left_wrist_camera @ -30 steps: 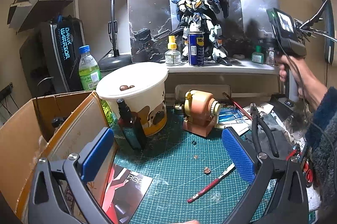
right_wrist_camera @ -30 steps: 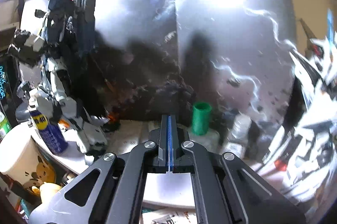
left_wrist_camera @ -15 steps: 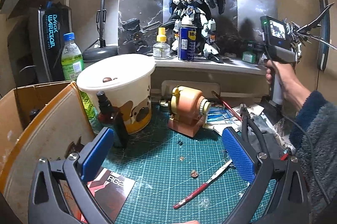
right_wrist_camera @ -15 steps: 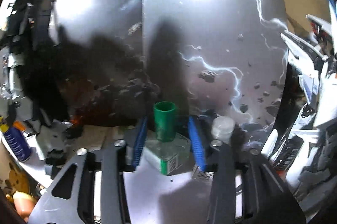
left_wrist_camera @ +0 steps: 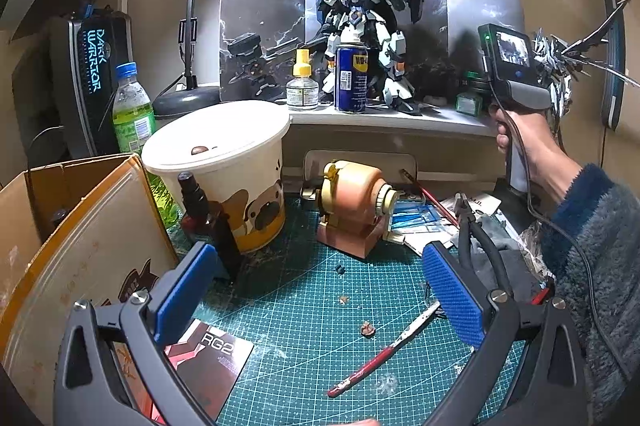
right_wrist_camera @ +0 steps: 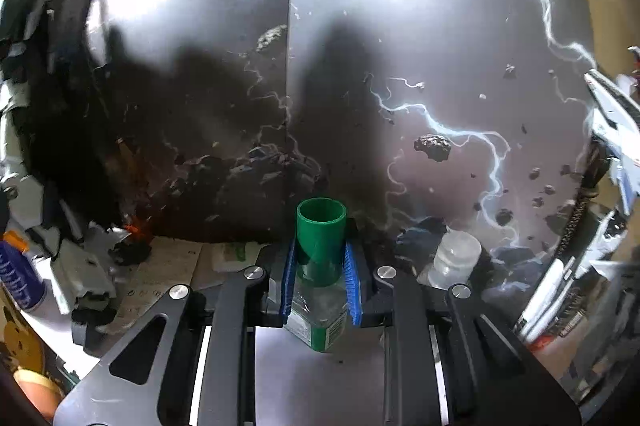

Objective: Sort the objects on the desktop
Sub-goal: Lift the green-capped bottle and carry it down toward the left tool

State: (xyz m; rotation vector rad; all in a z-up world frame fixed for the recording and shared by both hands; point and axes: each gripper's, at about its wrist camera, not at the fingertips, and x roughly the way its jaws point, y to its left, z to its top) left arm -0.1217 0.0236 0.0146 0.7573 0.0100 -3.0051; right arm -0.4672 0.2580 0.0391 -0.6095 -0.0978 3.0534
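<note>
A small clear square bottle with a green cap [right_wrist_camera: 321,246] stands on the white shelf [right_wrist_camera: 312,374] before a lightning backdrop. My right gripper [right_wrist_camera: 320,278] is shut on it, both blue pads pressing its sides just under the cap. In the left wrist view the same bottle [left_wrist_camera: 467,102] shows at the shelf's right end, with the right hand unit [left_wrist_camera: 510,65] behind it. My left gripper [left_wrist_camera: 316,300] is open and empty, above the green cutting mat [left_wrist_camera: 304,326]. A red pen [left_wrist_camera: 384,350] lies on the mat.
A second clear bottle [right_wrist_camera: 454,258] stands right of the held one. The shelf carries a robot model [left_wrist_camera: 360,21], a WD-40 can [left_wrist_camera: 351,77] and a yellow-capped bottle [left_wrist_camera: 302,85]. A white bucket [left_wrist_camera: 224,165], a cardboard box [left_wrist_camera: 60,246], an orange sharpener [left_wrist_camera: 352,205] and black pliers [left_wrist_camera: 480,246] surround the mat.
My right gripper opened, moved in around the green-capped bottle and closed on it. My left gripper drifted slightly and stayed open.
</note>
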